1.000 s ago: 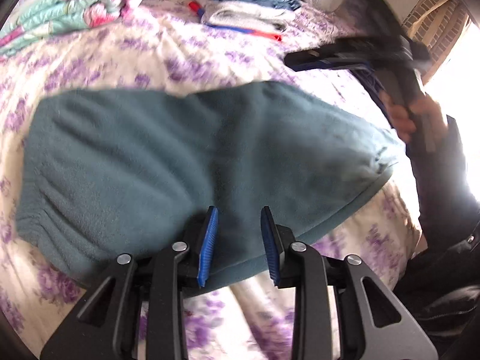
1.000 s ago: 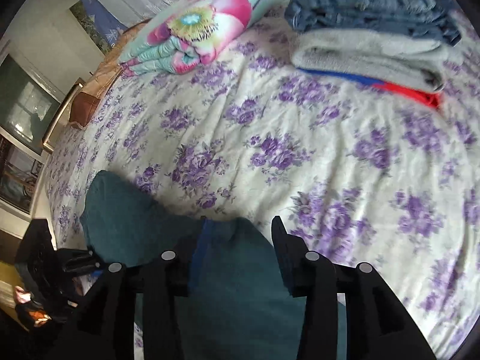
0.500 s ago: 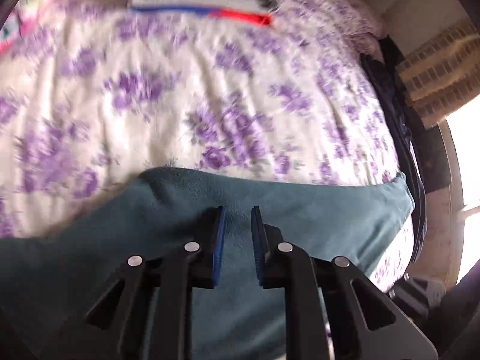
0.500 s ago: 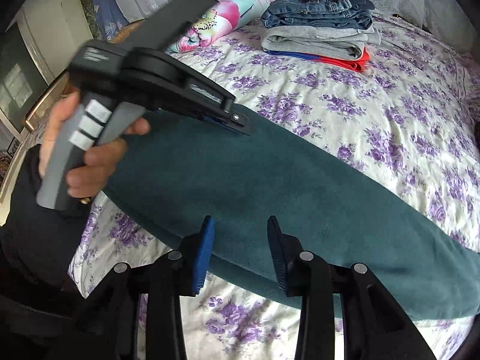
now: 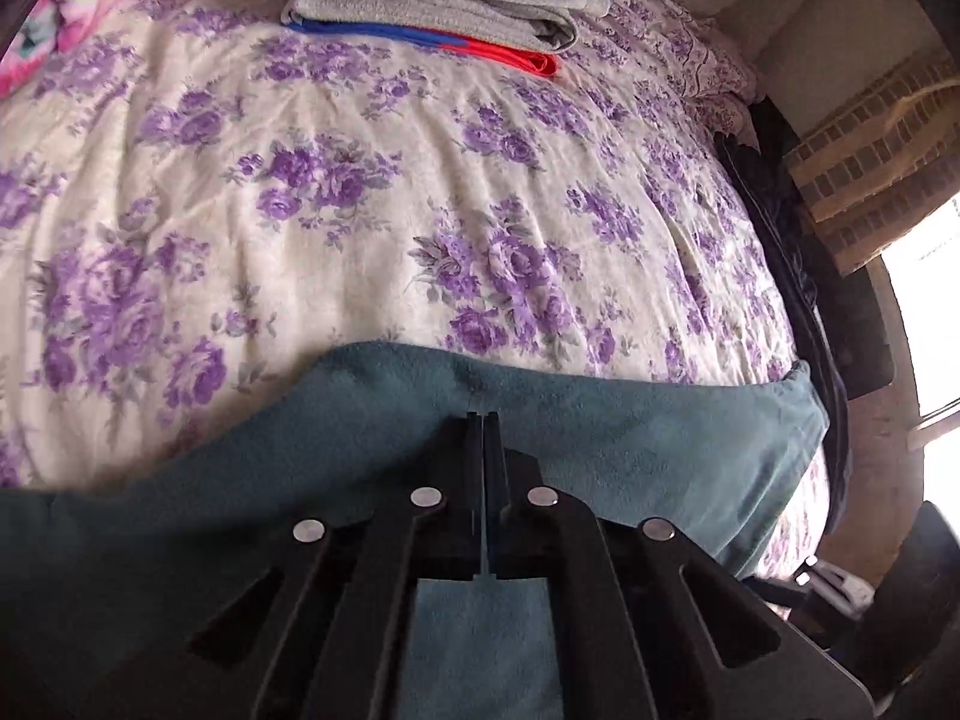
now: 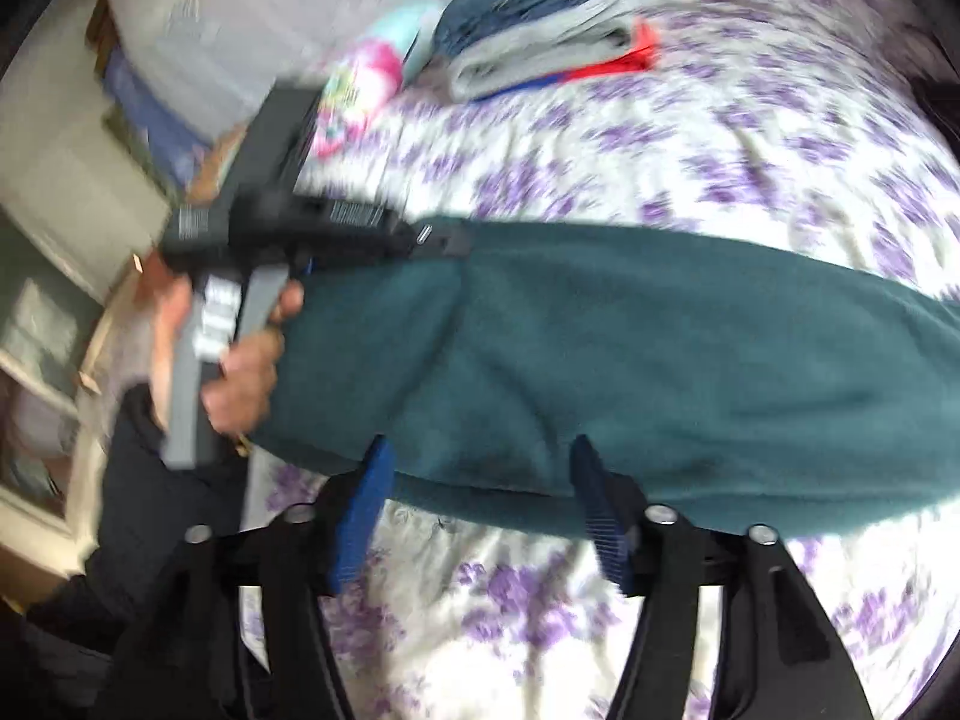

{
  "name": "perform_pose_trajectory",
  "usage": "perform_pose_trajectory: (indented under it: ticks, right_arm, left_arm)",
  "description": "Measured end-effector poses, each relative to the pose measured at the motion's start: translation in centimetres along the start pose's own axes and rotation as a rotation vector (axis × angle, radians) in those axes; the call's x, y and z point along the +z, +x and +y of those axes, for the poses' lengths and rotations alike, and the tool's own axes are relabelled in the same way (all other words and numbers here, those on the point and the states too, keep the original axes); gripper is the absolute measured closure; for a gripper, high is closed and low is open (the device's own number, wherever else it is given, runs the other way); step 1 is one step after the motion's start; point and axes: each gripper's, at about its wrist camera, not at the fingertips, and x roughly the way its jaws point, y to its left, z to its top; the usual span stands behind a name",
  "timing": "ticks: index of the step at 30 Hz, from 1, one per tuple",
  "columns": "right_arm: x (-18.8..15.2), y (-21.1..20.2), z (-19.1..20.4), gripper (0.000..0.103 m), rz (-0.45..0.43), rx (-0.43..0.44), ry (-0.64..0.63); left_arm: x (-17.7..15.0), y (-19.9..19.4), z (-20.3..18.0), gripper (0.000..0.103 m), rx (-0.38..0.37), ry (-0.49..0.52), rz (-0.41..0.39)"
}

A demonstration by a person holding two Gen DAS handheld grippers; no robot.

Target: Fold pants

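The teal fleece pants (image 6: 630,360) lie folded lengthwise across the flowered bedspread (image 6: 750,168). My left gripper (image 5: 483,420) is shut on the far edge of the pants (image 5: 630,438), its jaws pressed together on the fabric. It also shows in the right wrist view (image 6: 444,240), held by a hand at the pants' upper left corner. My right gripper (image 6: 480,504) is open and empty, its blue pads just over the near edge of the pants.
A stack of folded clothes (image 5: 444,6) with jeans, grey and red-blue items sits at the far side of the bed. A rolled floral blanket (image 5: 36,30) lies at far left. The bed edge and a brick wall (image 5: 870,180) are to the right.
My left gripper has shut on the far edge of the pants. My right gripper has moved in toward the near edge and stays open; its view is blurred by motion.
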Motion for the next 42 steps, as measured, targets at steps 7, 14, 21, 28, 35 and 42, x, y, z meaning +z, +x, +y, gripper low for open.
perform_pose_trajectory:
  ticks: [7,14,21,28,35,42]
  right_arm:
    - [-3.0,-11.3,-15.0,0.018,-0.256,-0.197,0.459]
    - [-2.0,-10.7,-24.8,0.018,-0.246,-0.102,0.647]
    - [0.7,-8.8,-27.5,0.018,-0.281,0.034,0.655]
    - [0.4,-7.4,-28.5,0.096,-0.311,-0.005,0.595]
    - [0.7,-7.0,-26.6,0.097,-0.337,-0.180,0.440]
    - [0.5,-7.0,-26.9,0.097,-0.347,-0.167,0.430]
  left_arm:
    - [-8.9,-4.6,-6.4,0.067,-0.022,0.143,-0.073]
    - [-12.1,-1.9,-4.8,0.069,0.002,0.098,-0.011]
    - [-11.3,-2.5,-6.4,0.069,0.059,0.081,0.006]
    - [-9.1,-3.0,-11.8,0.069,-0.008,0.151,-0.007]
    - [-4.7,4.1,-20.0,0.069,-0.120,0.173,0.086]
    - [-4.2,10.0,-24.8,0.075,-0.087,0.209,0.169]
